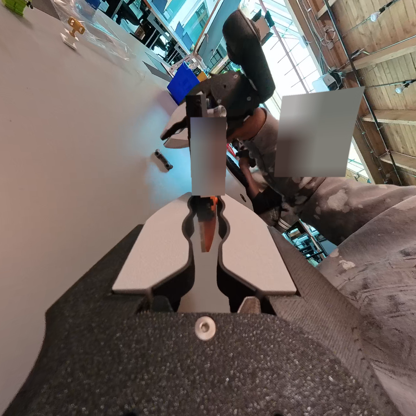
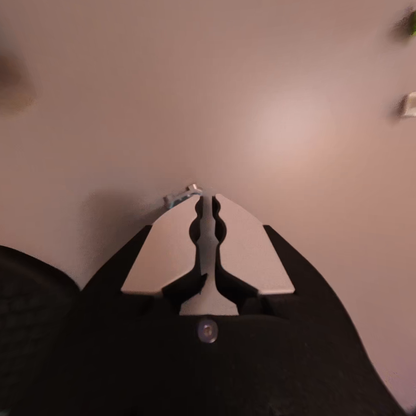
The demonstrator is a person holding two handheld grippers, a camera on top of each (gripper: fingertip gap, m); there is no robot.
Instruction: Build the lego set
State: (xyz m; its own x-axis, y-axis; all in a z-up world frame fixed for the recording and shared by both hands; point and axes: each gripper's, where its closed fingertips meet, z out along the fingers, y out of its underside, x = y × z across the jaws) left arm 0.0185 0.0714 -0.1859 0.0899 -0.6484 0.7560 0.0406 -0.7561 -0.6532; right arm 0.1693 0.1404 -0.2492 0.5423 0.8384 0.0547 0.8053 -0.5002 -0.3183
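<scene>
Gripping an orange-black lego piece point(image 1: 208, 227), left tool point(image 1: 206, 200) faces grey beam point(image 1: 163, 160); right tool point(image 2: 208, 198) nearly closed.

text: none legible | labels: none | numbers: none

Left wrist view: sharp, daylight from blown-out windows point(image 1: 290, 51), fisheye bending at edges. Right wrist view: dim, pinkish, motion-blurred; soft glare on table point(image 2: 281, 130).

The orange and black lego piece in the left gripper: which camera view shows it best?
The left wrist view: the orange and black lego piece sits clamped between the left gripper's fingers, though a mosaic patch hides its far end. The right wrist view does not show it.
</scene>
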